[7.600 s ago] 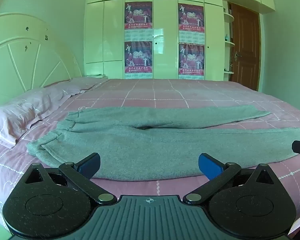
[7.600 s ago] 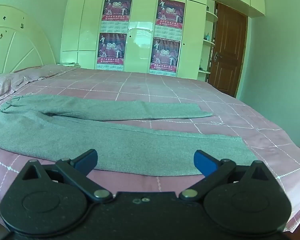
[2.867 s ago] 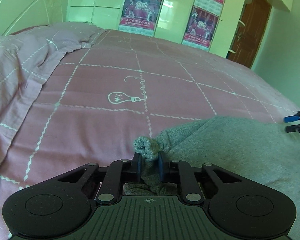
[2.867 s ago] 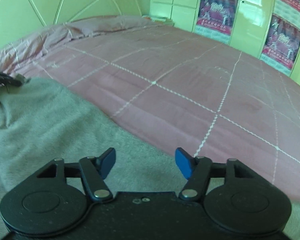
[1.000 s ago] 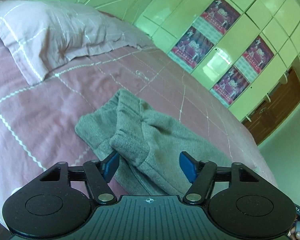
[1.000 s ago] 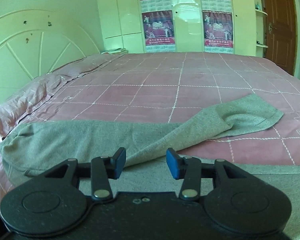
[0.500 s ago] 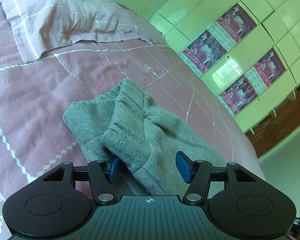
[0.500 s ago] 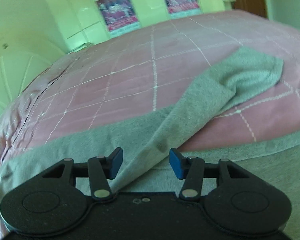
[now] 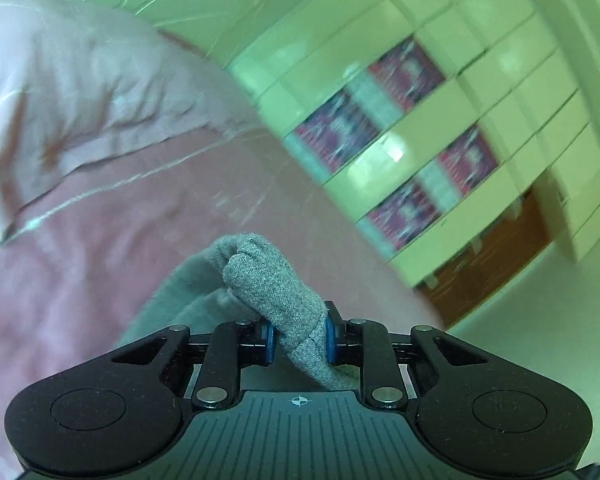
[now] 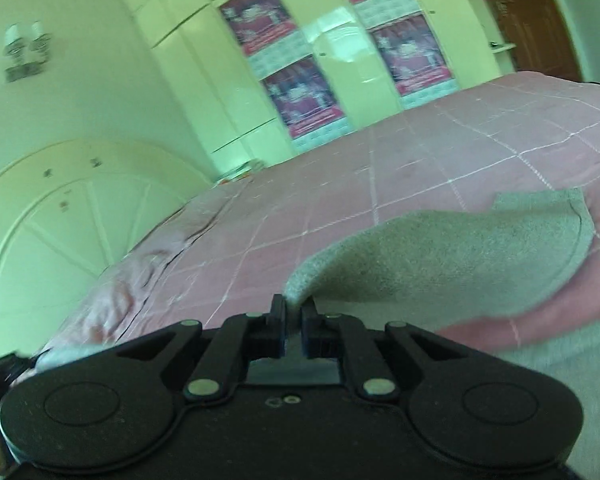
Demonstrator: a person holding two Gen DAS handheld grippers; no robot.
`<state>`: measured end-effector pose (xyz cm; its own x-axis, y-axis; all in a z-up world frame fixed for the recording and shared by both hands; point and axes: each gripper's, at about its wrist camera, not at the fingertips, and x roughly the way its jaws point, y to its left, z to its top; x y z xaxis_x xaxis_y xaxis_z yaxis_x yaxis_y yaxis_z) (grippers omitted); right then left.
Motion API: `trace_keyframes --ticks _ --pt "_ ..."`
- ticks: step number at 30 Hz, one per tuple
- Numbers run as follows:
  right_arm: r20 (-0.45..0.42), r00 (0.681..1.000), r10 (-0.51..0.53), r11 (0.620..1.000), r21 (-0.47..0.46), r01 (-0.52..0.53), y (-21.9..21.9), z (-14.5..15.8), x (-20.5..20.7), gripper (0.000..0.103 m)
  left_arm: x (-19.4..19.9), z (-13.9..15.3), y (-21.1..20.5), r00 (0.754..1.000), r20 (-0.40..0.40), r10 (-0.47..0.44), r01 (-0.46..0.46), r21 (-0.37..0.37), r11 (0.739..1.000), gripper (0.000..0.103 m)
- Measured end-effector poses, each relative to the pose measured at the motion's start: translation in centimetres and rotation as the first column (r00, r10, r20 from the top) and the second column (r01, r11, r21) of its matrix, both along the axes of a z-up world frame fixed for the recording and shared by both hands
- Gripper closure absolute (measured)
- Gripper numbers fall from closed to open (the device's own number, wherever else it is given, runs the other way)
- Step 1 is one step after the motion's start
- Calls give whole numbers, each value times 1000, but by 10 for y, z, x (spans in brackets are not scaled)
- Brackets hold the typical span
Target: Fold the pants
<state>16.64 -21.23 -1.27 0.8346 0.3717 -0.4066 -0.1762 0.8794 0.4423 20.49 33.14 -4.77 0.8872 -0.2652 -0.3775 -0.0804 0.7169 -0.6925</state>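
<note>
The grey pants lie on the pink bed. My left gripper is shut on a thick bunched fold of the pants at the waist end and holds it lifted above the bedspread. In the right wrist view my right gripper is shut on the edge of a grey pants leg, which arches up from the bed toward the hem at the right. The other leg lies flat at the lower right.
The pink checked bedspread stretches ahead. A pink pillow and the white headboard are at the left. White wardrobes with posters and a brown door stand beyond the bed.
Both grippers were open around the fabric half a second ago. Now both have shut on the pants and lifted them, and both views have tilted and blurred.
</note>
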Motion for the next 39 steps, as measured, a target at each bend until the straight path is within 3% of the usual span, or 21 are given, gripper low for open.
trace_keyframes --ticks 2,3,5,7,9,12,14,15,16,19,21,23,24,26,28,29,31,33,36,39 --pt "-177 984 17 997 -76 -31 13 -47 -2 103 2 -40 -1 980 -197 -29 43 69 997 80" --pt "-299 954 -3 996 -82 -23 16 -74 3 103 -2 -53 0 979 -200 -30 42 60 997 80" --pt "-275 961 -25 1000 -1 26 7 -86 -4 103 -8 -59 4 987 -158 -12 13 8 1000 80" --pt "-281 959 -33 999 7 36 6 -76 -2 101 -5 -55 -1 987 -160 -5 9 28 1000 80" --pt "-261 964 -49 999 0 51 5 -66 -1 84 -1 -51 -5 985 -170 -12 22 62 998 80" --pt "-289 954 -83 996 9 89 1 -63 9 72 0 -51 2 986 -167 -23 30 43 999 80" --pt "-315 944 -96 994 17 106 0 -66 12 79 -4 -53 3 987 -160 -23 31 44 999 80" --pt "-312 946 -84 995 22 95 2 -68 11 100 -5 -54 3 987 -159 -24 32 48 998 80" --pt "-299 952 -72 996 23 82 4 -64 9 103 -6 -53 4 988 -156 -22 30 54 998 80" --pt "-164 985 -54 999 -9 53 11 -33 -10 103 -13 -38 6 998 -51 -42 44 36 998 80" --pt "-146 988 -48 998 -34 44 10 -27 -18 103 -16 -30 1 998 -46 -48 53 115 992 80" --pt "-232 972 -46 997 -67 31 9 -48 -11 100 -11 -41 -1 991 -119 -58 79 178 981 80" --pt "-339 940 -47 996 -89 18 9 -69 -3 97 -12 -48 0 989 -129 -66 90 192 977 79" --pt "-329 943 -49 998 23 59 -5 -80 -10 97 -18 -50 4 991 -115 -65 83 157 984 77" --pt "-321 945 -68 996 38 85 -9 -71 -16 92 -26 -40 5 993 -105 -52 68 155 986 70" --pt "-303 950 -77 995 31 91 -10 -66 -19 86 -31 -34 2 994 -105 -37 57 196 979 67" --pt "-270 959 -83 996 15 90 -12 -57 -26 85 -40 -21 -7 993 -119 2 35 308 951 57" --pt "-253 963 -92 995 9 97 -15 -51 -30 83 -51 -9 -19 992 -111 63 -11 419 908 16" --pt "-253 961 -110 993 10 116 -23 -51 -33 82 -70 5 -43 994 -74 77 -25 538 843 13" --pt "-256 961 -107 991 46 123 -26 -50 -32 82 -80 8 -64 994 -99 47 17 565 825 14"
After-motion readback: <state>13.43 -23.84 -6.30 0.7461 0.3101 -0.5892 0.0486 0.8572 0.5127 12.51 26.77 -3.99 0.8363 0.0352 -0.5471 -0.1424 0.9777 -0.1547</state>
